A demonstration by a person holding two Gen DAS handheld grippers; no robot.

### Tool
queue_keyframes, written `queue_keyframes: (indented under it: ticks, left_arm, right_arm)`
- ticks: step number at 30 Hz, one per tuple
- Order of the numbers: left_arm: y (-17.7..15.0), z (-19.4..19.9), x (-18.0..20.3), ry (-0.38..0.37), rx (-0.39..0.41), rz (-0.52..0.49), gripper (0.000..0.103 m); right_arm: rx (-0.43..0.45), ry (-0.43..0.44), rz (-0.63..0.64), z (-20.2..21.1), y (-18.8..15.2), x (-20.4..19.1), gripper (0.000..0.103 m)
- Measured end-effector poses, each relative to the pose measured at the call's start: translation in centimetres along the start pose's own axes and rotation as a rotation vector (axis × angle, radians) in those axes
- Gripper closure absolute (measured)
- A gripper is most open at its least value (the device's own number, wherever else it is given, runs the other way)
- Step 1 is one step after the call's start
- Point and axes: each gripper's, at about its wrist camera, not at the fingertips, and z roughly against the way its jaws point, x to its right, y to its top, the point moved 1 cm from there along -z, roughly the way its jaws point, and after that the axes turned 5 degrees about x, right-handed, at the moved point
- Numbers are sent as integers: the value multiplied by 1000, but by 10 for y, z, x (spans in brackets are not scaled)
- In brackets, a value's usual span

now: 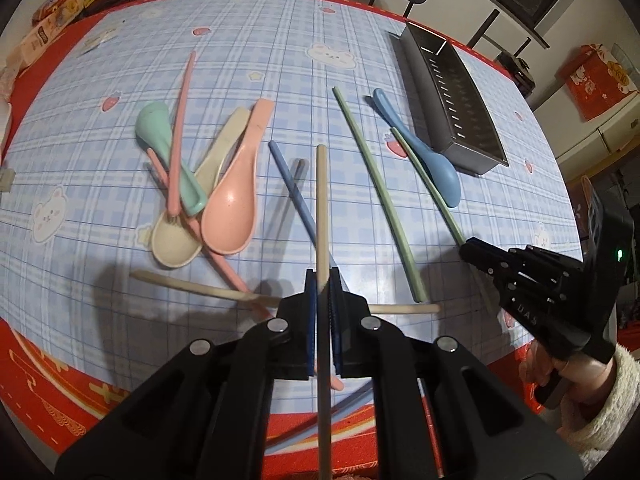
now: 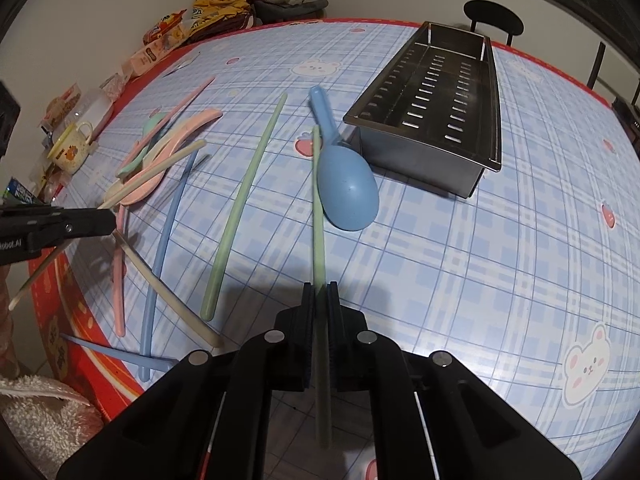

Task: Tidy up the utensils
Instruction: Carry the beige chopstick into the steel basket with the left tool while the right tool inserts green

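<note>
My left gripper (image 1: 321, 280) is shut on a beige chopstick (image 1: 321, 208) and holds it above the table. My right gripper (image 2: 319, 292) is shut on a green chopstick (image 2: 317, 216) whose far end lies next to the blue spoon (image 2: 347, 194). The right gripper also shows in the left wrist view (image 1: 474, 250). A second green chopstick (image 2: 240, 208), a blue chopstick (image 2: 164, 240), a beige chopstick (image 2: 168, 292) and pink chopsticks (image 2: 119, 280) lie on the cloth. Pink (image 1: 232, 208), beige (image 1: 180, 236) and mint (image 1: 160, 132) spoons lie in a pile. The steel slotted tray (image 2: 436, 104) stands empty at the back right.
The table has a blue checked cloth (image 2: 460, 280) with a red border. Snack packets (image 2: 192, 20) and a mug (image 2: 72, 150) stand at the far left edge. A black chair (image 2: 494, 16) stands behind the table. A red box (image 1: 596, 80) sits off to the right.
</note>
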Motion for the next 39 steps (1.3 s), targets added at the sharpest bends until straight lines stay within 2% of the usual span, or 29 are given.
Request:
queue_keyframes:
  ticks: [13,17,23,28,33,39]
  left_arm:
    - [13,19,-13,-33,56,27,93]
    - [27,27,-16,-68,74,30,93]
    - [64,30,-9,-127,101,22,93]
    - [104,9,17,-194,89,-2,93]
    - [151,-27,60,-298,69,6,93]
    - [199,-78,98,-390,32,123,93]
  right_arm:
    - [31,94,-47,19,11,-30,96]
    - [58,115,-120,28,19,-23,96]
    - [118,89,-206,47,39,-4,96]
    - [146,46,-360,52,64,37,96]
    - [154,-29,-459,45,91,69,96]
    - [151,-96,-574,28,119,103,96]
